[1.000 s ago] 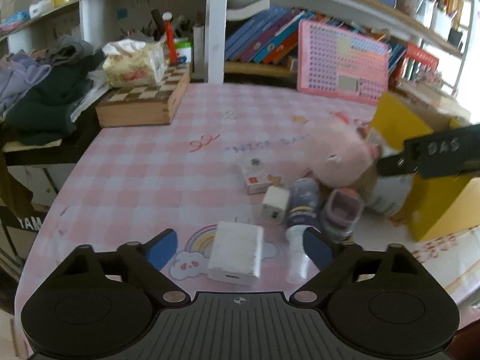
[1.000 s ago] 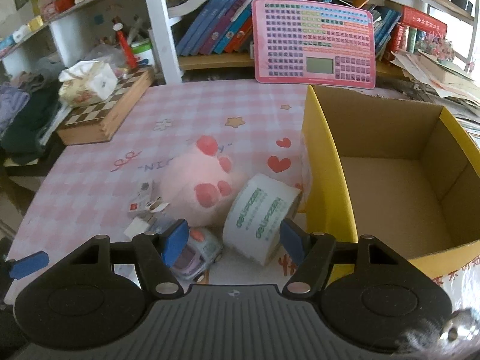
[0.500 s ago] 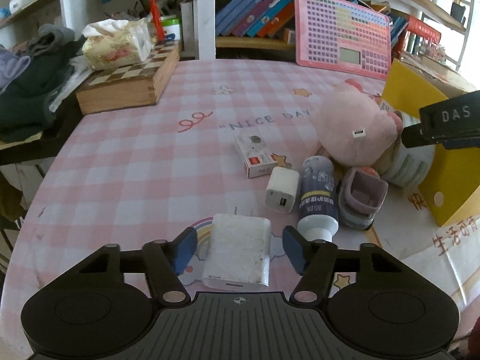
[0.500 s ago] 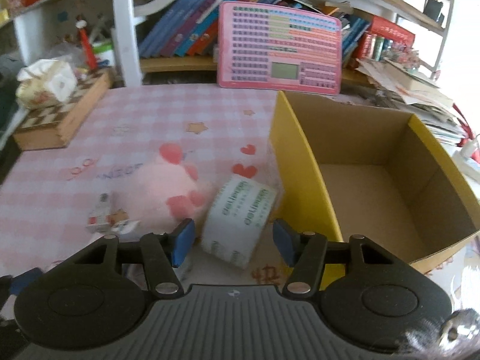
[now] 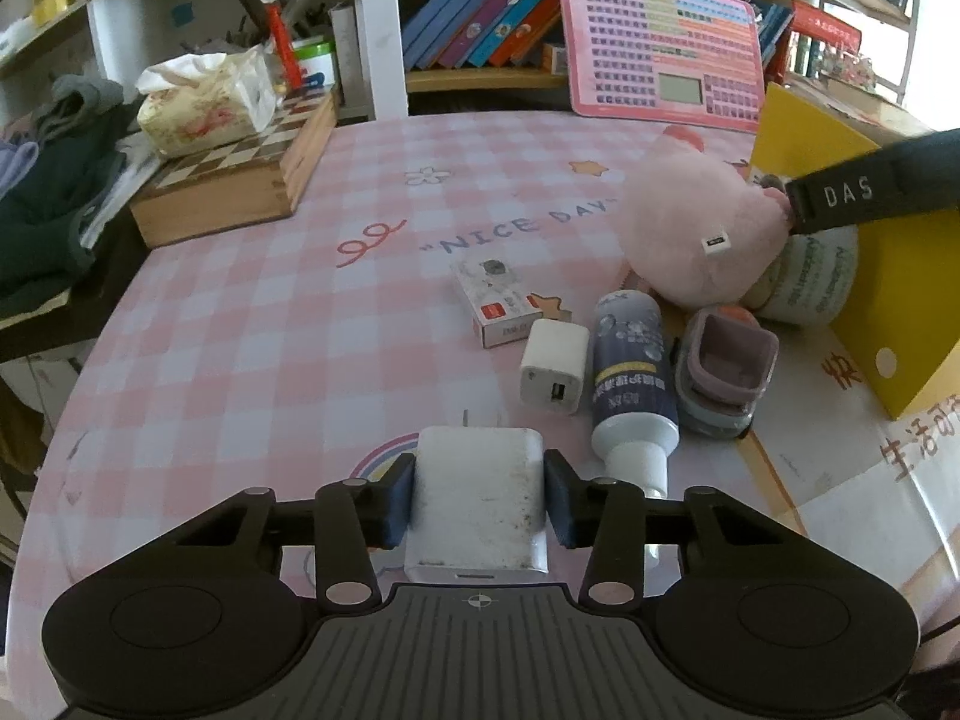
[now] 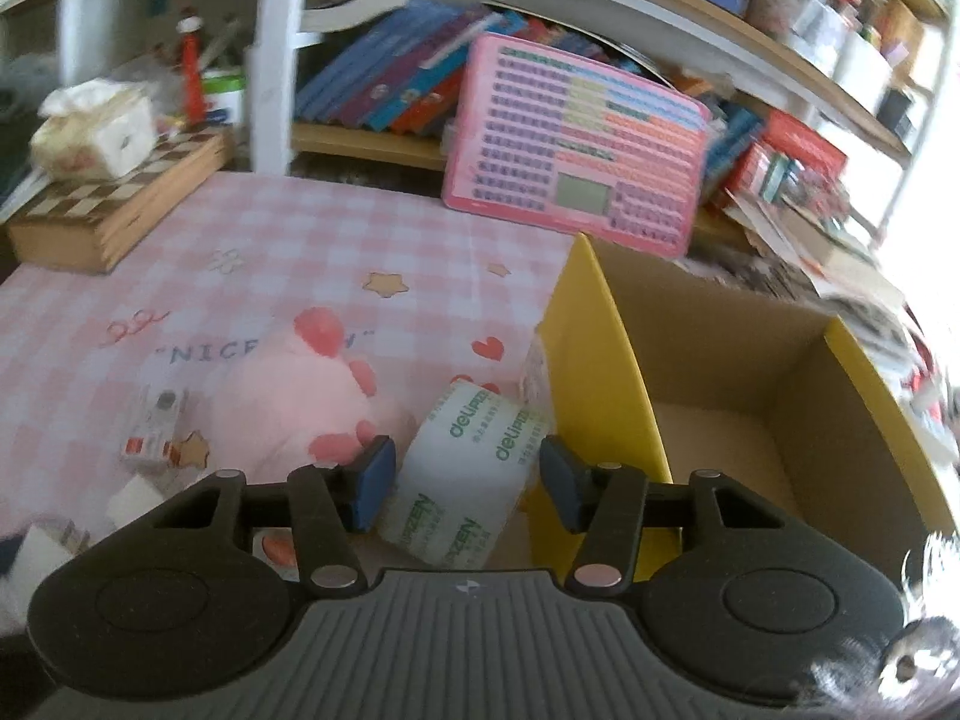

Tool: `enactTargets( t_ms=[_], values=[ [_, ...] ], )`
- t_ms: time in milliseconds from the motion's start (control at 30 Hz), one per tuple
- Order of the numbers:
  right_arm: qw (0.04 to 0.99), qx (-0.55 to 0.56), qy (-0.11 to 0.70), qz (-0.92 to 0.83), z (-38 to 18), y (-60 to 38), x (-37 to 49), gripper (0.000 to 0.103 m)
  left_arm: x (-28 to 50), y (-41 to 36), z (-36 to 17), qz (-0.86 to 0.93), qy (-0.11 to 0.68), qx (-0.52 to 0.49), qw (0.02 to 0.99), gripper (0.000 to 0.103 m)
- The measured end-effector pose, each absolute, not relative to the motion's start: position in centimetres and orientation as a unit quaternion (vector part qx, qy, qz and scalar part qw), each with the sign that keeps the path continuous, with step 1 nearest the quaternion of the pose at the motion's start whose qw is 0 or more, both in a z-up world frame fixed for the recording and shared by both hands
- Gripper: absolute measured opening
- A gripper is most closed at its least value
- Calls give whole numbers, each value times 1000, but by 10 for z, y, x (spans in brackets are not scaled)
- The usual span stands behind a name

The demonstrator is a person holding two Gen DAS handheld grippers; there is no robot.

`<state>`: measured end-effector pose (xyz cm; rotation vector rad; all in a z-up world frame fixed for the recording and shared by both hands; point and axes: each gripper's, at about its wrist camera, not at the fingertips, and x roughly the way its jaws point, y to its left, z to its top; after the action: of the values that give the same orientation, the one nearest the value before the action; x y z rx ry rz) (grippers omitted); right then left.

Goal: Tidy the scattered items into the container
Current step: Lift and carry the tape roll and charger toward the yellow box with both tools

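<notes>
My left gripper (image 5: 478, 498) is low over the pink checked table, its jaws closing, and both pads touch the sides of a large white charger (image 5: 477, 468). In the right wrist view my right gripper (image 6: 468, 477) straddles a clear tape roll (image 6: 474, 438) with green print. Its jaws are closing, and slim gaps still show at both pads. The roll lies between a pink plush toy (image 6: 294, 396) and the yellow cardboard box (image 6: 606, 372), which is open-topped with nothing visible inside. One right finger (image 5: 852, 195) crosses the left wrist view.
A small white charger (image 5: 555, 363), a dark bottle (image 5: 630, 372), a toy car (image 5: 723, 378) and a small card box (image 5: 495, 300) lie close together mid-table. A chessboard box (image 5: 240, 174) with a tissue pack (image 5: 204, 102) sits back left. Bookshelves stand behind.
Both grippers sank toward the table and narrowed. The left one closed in until its pads met the large white charger. The right one drew nearer around the tape roll.
</notes>
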<state>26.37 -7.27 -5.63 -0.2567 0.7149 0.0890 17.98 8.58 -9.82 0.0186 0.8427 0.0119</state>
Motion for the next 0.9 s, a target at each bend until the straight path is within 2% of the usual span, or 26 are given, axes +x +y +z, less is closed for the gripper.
enactTargets(
  t_ms=[133,500,900],
  values=[
    [928,-121,343,83,-51,-81,259,46,174,89,-87,10,395,-4,919,43],
    [932,-136,288,173,-8,-93,231,45,153,98,-52,25,354,-29,934,43],
    [925,-130,283,217,13,-109,199,45,127,95,-16,16,313,-27,949,43]
  ],
)
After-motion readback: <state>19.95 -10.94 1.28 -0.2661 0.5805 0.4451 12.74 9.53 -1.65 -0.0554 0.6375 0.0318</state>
